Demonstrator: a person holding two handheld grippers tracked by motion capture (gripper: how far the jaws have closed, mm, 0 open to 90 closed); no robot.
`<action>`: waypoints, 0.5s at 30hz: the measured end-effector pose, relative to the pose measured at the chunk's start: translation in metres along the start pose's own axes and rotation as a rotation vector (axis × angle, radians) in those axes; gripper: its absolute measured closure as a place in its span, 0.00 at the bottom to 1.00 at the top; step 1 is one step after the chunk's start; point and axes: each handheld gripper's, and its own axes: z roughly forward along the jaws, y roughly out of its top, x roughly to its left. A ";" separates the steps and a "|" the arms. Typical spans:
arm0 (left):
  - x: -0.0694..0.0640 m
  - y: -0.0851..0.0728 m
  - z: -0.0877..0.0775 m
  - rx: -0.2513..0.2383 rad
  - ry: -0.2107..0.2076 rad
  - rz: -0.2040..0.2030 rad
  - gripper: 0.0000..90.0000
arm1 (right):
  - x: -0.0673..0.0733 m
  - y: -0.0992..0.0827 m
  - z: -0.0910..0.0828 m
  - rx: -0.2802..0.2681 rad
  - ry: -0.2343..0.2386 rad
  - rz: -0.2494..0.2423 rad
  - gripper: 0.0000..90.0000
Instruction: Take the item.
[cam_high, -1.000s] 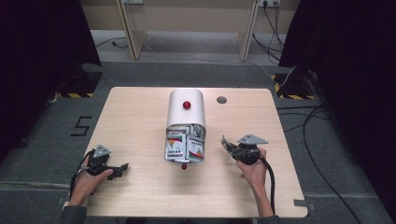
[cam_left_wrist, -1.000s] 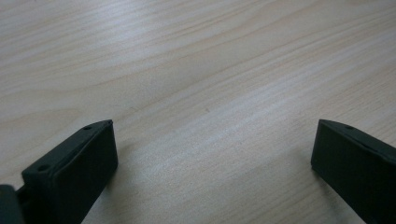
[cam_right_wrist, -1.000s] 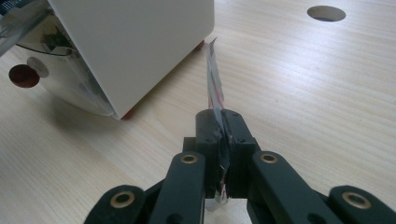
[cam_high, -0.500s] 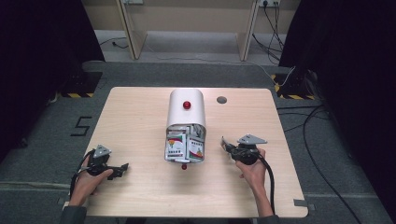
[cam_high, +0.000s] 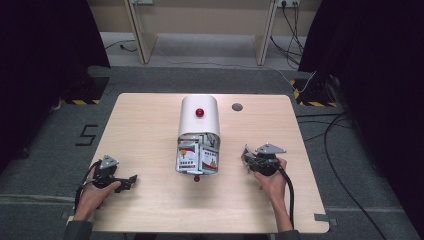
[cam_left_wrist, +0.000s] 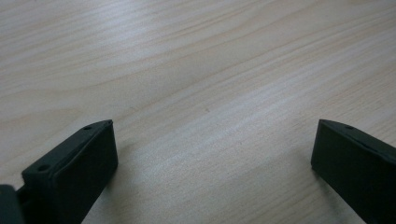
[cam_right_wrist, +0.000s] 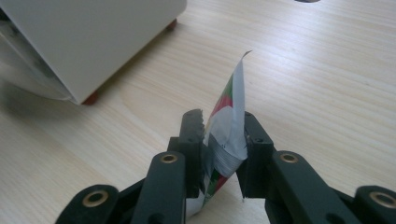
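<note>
1. The step in hand looks like taking packets out of the white round-topped metal box (cam_high: 199, 120), which lies at the middle of the pale wooden table (cam_high: 150, 125) with its open mouth toward six o'clock. One packet is already out.

2. That white foil sachet with red and green print (cam_right_wrist: 229, 126) stands on edge between the jaws of the right gripper (cam_high: 248, 159), at about four o'clock from the box and well apart from it.

3. The right gripper's jaws have just been opening. In the right gripper view the sachet sits between them with a small gap on at least one side, so the grip looks slack or let go; I cannot tell whether a pad still touches it.

4. The left gripper (cam_high: 131, 180), at about eight o'clock from the box, has its jaws spread wide over bare wood with nothing between them.

5. The box holds more sachets (cam_high: 197, 156), packed upright and crowding its mouth, and it bears a red knob (cam_high: 199, 112) on top.

6. Next, I judge, the right gripper should back off from the sachet without dragging it, then return toward ten o'clock for another.
</note>
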 end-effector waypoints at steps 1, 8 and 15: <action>0.000 0.000 0.000 0.000 0.000 0.000 0.00 | 0.000 0.000 0.000 0.004 -0.006 -0.003 0.82; 0.000 0.000 0.000 0.000 0.000 0.000 0.00 | -0.003 -0.001 0.001 0.028 -0.043 -0.014 0.78; 0.000 0.000 0.000 0.000 0.000 0.000 0.00 | -0.005 -0.002 0.003 0.049 -0.059 -0.001 0.70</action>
